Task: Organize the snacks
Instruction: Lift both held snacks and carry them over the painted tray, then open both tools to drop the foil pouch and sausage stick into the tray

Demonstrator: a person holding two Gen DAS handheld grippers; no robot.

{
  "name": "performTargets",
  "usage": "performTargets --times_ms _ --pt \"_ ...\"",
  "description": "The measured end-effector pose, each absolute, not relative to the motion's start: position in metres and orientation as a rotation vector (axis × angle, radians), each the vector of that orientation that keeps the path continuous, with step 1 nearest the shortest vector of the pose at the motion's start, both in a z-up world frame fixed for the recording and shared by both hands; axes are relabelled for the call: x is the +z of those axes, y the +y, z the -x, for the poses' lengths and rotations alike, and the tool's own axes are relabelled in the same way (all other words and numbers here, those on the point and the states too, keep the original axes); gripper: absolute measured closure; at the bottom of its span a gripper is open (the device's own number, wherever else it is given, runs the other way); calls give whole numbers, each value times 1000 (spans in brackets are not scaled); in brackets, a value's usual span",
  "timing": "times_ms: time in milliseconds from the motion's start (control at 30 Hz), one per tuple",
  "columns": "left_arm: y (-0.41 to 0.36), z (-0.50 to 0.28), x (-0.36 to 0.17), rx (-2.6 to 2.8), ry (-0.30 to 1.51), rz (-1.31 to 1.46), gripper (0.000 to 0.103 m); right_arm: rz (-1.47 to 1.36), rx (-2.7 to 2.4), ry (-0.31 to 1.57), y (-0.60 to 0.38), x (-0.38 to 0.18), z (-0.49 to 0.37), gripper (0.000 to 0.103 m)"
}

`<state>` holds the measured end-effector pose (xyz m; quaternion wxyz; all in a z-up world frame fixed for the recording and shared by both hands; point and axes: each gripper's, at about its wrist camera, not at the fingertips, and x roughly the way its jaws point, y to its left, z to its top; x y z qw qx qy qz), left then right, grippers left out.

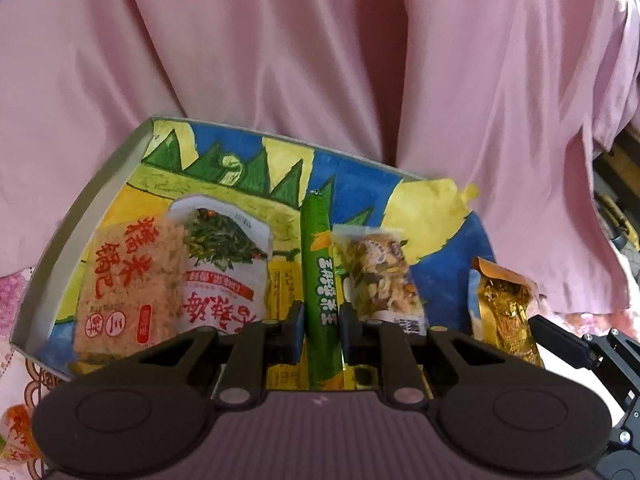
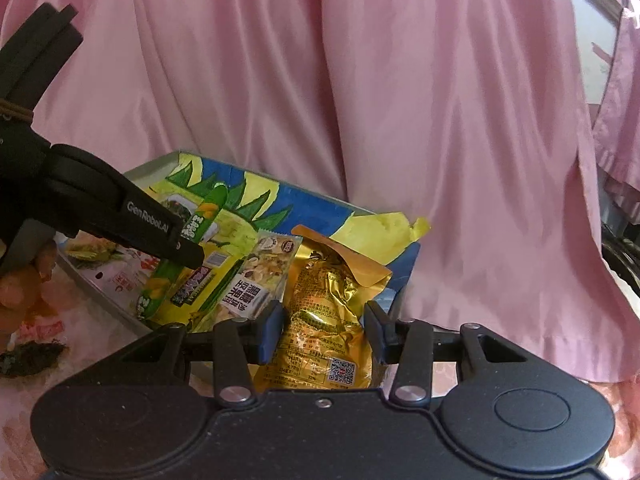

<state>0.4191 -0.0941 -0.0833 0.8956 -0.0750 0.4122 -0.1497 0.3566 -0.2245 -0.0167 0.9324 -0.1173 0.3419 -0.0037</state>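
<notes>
A shallow box (image 1: 80, 216) lined with a blue, yellow and green painting holds snacks: a rice-cracker pack (image 1: 128, 280), a white vegetable pouch (image 1: 224, 264) and a clear nut pack (image 1: 380, 276). My left gripper (image 1: 321, 332) is shut on a green corn sausage stick (image 1: 318, 264) and holds it over the box; it also shows in the right wrist view (image 2: 200, 224). My right gripper (image 2: 322, 330) is shut on a gold foil pouch (image 2: 324, 312) at the box's right end, seen in the left wrist view too (image 1: 506, 312).
Pink satin curtain (image 1: 320, 60) hangs close behind the box. The box (image 2: 100, 284) rests on a pink floral cloth (image 2: 60, 360). A dark snack piece (image 2: 28, 360) lies on the cloth at the left. A torn yellow paper flap (image 2: 384, 224) sticks up at the box's far right corner.
</notes>
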Motion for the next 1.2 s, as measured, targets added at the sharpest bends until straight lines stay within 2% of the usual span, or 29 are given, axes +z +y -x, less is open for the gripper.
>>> performTargets --times_ms 633,700,767,1000,1067,1200 --pt "-107 -420 -88 -249 896 60 79 185 -5 784 -233 -35 -374 52" --pt "-108 -418 -85 -244 892 51 74 183 3 785 -232 -34 -374 47" --pt "-109 -414 -80 -244 883 49 61 192 5 776 -231 -31 -372 42" --pt "-93 -389 -42 -240 774 72 36 166 -25 700 -230 0 -353 24" --pt "-87 -378 -28 -237 733 77 26 156 -28 659 -230 16 -343 19" --pt "-76 -344 2 -228 632 54 16 144 -28 574 -225 50 -320 13"
